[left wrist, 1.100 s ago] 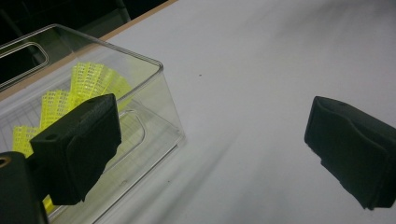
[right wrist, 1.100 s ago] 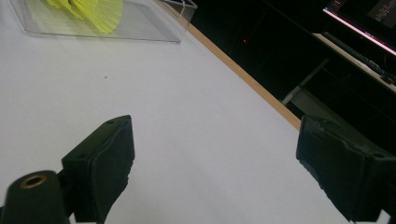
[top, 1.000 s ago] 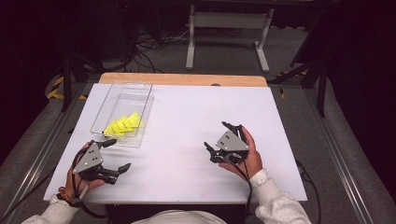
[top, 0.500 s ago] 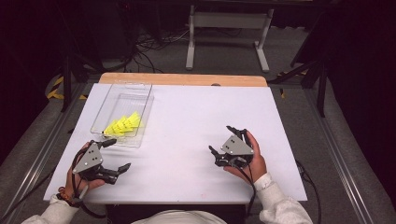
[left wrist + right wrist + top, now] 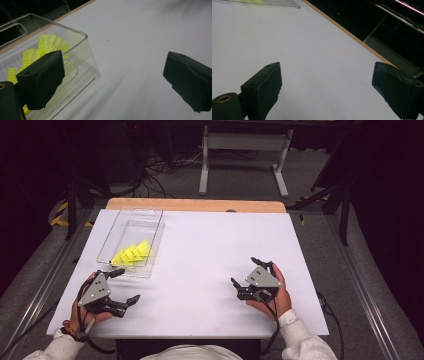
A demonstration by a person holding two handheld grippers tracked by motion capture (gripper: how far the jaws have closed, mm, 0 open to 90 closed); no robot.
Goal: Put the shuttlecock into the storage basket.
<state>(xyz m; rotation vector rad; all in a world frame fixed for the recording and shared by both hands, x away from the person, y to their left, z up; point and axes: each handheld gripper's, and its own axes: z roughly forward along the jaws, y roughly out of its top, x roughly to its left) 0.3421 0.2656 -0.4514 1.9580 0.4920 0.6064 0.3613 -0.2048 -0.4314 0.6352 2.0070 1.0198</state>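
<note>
I am holding my left gripper (image 5: 121, 287), jaws apart, just beside the bin (image 5: 150, 239); its yellow pieces (image 5: 131, 253) lie ahead, nearer than my right gripper (image 5: 246, 279), also apart.

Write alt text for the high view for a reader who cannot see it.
A person holds the left gripper and the right gripper, both open, low over a white table. A clear plastic bin of yellow pieces stands just beyond the left gripper.
</note>
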